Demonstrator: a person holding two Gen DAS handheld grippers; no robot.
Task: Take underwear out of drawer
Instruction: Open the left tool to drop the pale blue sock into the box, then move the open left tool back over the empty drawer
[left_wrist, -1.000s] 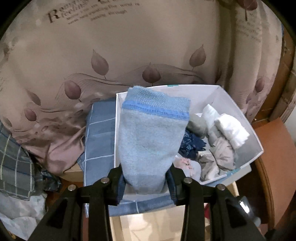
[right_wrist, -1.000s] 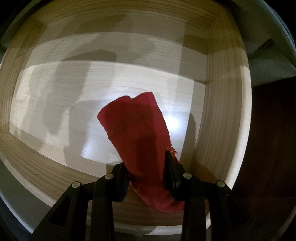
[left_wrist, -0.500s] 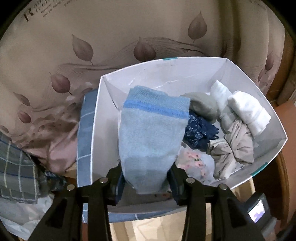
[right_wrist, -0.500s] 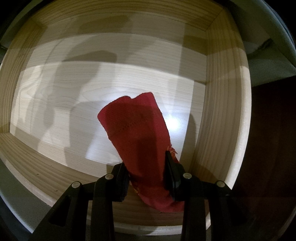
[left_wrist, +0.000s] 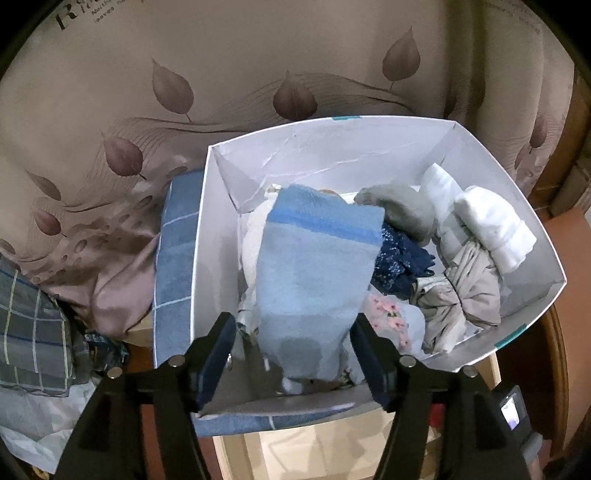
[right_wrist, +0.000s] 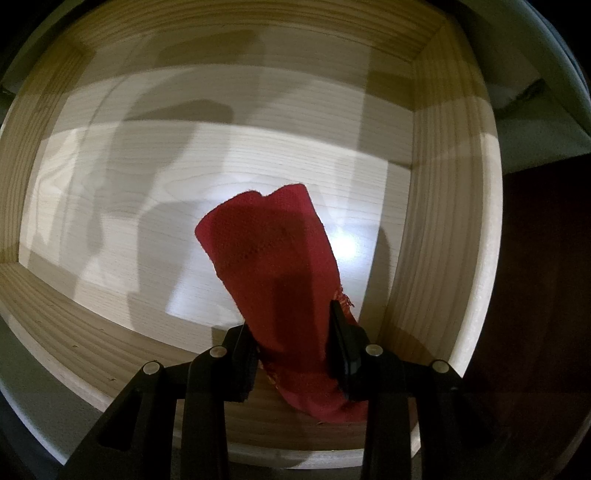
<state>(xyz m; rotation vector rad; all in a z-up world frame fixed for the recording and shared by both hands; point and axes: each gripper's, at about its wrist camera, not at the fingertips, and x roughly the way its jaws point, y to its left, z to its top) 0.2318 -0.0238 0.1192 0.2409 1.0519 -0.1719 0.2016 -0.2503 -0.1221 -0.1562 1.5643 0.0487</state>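
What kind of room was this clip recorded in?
Probably a bedroom: a leaf-print bedcover, a white box of folded underwear and socks, and an open wooden drawer.

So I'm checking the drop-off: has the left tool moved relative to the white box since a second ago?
Yes. The left tool has come closer over the white box, and its jaws have just been opening off the blue underwear.
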